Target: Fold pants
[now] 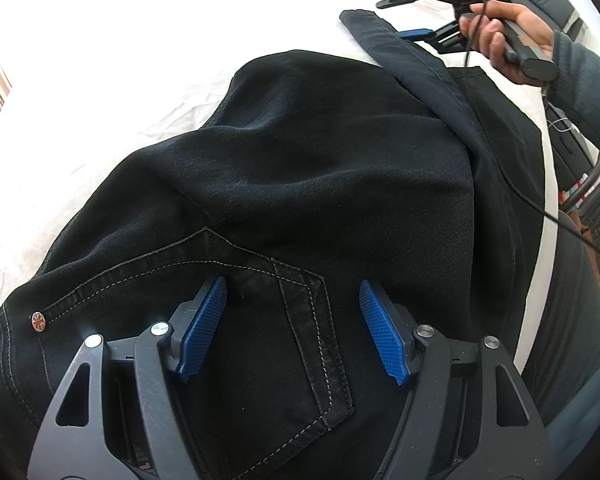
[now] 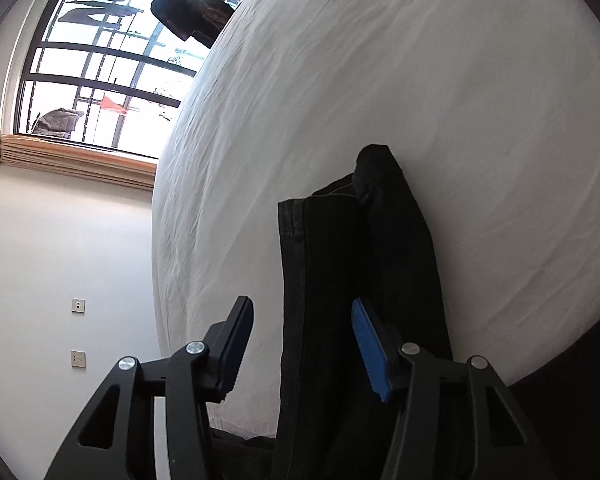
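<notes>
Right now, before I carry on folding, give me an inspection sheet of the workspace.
Surface: white wrinkled bed sheet.
Job's things: black denim pants spread on it, one leg running between the right gripper's pads.
Clutter: nothing seen.
Grippers: left gripper open above the back pocket; right gripper open, pads clear of the leg.
Cables: black cable trailing from the right hand.
Surroundings: barred window, white wall.

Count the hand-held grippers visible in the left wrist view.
2. The left hand-held gripper fills the bottom edge, blue pads apart over the pants back pocket. The right hand-held gripper is top right, in a hand, near the pant leg's end.
</notes>
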`<action>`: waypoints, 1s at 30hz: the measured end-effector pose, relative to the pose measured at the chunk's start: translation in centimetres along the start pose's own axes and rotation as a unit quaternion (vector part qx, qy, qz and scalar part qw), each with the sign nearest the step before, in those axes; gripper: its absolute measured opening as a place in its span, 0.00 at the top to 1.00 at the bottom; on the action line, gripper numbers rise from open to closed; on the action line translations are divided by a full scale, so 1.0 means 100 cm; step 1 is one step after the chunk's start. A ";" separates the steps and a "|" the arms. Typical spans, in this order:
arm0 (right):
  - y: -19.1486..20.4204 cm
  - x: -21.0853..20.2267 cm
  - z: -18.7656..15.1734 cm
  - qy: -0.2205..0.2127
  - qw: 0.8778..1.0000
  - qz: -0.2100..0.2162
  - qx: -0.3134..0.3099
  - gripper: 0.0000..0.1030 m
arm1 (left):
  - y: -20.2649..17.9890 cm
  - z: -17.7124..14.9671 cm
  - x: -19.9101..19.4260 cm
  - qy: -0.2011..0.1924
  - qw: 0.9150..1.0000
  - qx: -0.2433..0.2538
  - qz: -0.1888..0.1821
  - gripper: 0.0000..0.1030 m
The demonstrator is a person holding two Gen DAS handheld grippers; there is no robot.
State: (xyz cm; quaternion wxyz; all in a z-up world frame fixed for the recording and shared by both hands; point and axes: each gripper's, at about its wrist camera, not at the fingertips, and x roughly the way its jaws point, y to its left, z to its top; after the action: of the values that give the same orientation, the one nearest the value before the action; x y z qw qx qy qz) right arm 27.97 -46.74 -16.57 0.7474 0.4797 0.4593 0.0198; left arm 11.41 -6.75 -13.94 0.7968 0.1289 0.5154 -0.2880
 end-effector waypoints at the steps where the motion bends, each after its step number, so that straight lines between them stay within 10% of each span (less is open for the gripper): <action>1: -0.001 0.003 0.003 0.000 1.000 0.000 0.004 0.48 | 0.000 0.000 0.000 0.000 1.000 0.000 0.000 0.34; 10: -0.033 0.003 0.012 -0.008 0.999 0.001 0.047 0.58 | 0.003 -0.001 0.001 -0.004 1.000 0.000 -0.004 0.33; 15: -0.029 0.011 0.008 0.007 0.999 0.006 0.032 0.88 | 0.004 0.000 0.002 -0.004 1.000 0.002 -0.002 0.33; 30: 0.020 -0.107 -0.006 -0.127 0.991 0.006 -0.039 0.97 | -0.002 -0.003 0.001 -0.010 1.000 0.001 0.012 0.29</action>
State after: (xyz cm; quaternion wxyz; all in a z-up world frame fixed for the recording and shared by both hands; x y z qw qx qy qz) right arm 22.24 -50.29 -8.05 0.8175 0.4516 0.3568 -0.0184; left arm 11.08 -6.75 -14.13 0.8050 0.1328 0.5058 -0.2801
